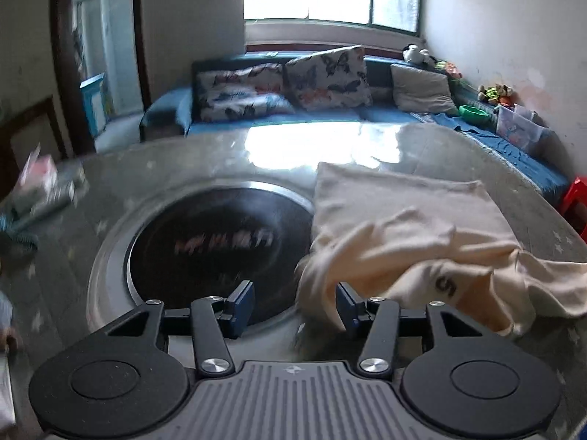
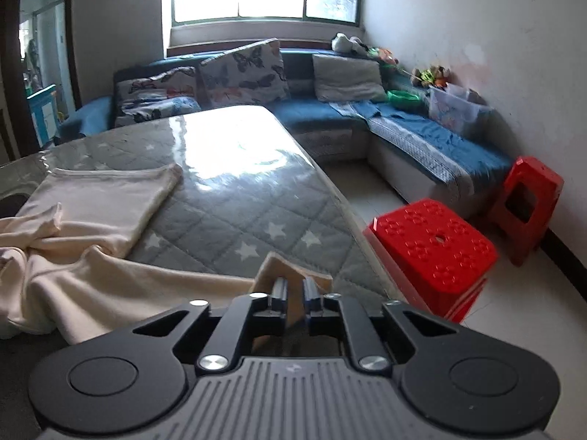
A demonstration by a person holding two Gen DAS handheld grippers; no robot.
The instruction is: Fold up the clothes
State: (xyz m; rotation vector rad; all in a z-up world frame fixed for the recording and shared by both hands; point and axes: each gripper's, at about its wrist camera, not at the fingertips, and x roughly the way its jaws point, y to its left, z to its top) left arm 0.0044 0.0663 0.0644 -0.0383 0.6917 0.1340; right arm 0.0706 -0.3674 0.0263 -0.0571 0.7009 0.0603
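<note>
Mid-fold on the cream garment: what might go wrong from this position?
The left gripper is open with nothing between its jaws, so the bunched cream garment may stay crumpled. The right gripper has a fabric corner between narrow jaws near the table edge; it might slip towards the red stool.

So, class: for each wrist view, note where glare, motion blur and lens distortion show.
Left wrist view: window glare whitens the glossy grey quilted table cover; the cream fabric garment and black round inset are motion-smeared. Right wrist view: same glare on the cover, sharper overall; fisheye bends the red plastic stool and walls.
</note>
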